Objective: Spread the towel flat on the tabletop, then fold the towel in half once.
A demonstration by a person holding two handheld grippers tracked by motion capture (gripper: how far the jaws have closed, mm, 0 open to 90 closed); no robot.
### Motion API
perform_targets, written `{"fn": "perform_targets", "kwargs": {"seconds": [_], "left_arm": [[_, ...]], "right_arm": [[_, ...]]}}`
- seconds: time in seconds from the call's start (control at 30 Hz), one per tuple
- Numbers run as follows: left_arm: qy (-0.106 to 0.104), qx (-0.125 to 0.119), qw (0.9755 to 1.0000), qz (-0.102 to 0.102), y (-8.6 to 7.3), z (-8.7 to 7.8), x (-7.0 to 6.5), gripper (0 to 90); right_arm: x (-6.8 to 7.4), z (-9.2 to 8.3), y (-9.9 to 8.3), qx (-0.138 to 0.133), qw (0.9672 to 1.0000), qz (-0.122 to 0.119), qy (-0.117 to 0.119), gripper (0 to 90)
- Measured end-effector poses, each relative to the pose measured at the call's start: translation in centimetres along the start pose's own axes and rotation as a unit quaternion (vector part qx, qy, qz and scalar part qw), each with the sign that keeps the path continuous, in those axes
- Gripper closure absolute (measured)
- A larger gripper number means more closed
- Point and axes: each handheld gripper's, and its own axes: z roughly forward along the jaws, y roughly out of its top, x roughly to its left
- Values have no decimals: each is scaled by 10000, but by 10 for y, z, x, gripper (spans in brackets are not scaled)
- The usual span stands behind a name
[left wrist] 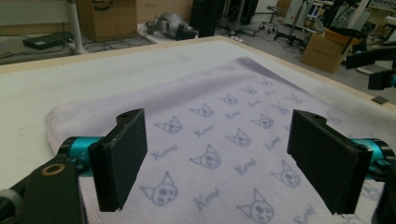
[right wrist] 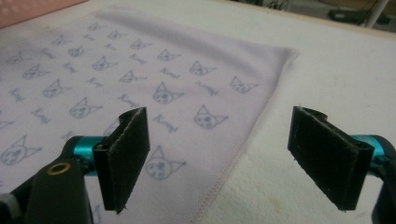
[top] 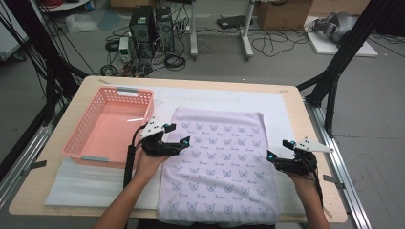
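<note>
Item — lilac towel (top: 219, 162), lying flat mid-bench, draping over the near edge. Left gripper (top: 173, 137) and right gripper (top: 279, 151) are hovering at its side hems, jaws gaping, holding nothing — pinch hems evenly before folding.

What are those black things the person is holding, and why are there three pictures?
A person holds a grabbing tool in each hand: the left tongs and the right tongs. One picture comes from a camera up high that looks down on the wooden table. The other two come from small cameras that ride on the tongs, so you see their black jaws up close. On the table lies a folded lilac towel printed with little cat faces, on a white mat. Beside it stands a pink basket. Both tongs are open and hold nothing.
</note>
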Motion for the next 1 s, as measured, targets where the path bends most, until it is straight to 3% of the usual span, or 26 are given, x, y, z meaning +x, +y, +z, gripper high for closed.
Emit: {"fn": "perform_targets", "kwargs": {"seconds": [0.1,0.2,0.73,1.0], "left_arm": [[6,129,9999,-53,-2,-1,-1,194],[102,-28,9999,-2,-3,-5,-1,200],[302,-39,9994,-139,-7,-12,6,196],[422,133,9985,-324,-9,-9,12,200]], "right_arm": [[1,1,2,-37,9999,-82,-83,197],[0,4,2,-21,9999,-7,-99,197],[1,16,3,27,10000,82,-2,199],[-2,20,2,95,9999,120,-43,199]]}}
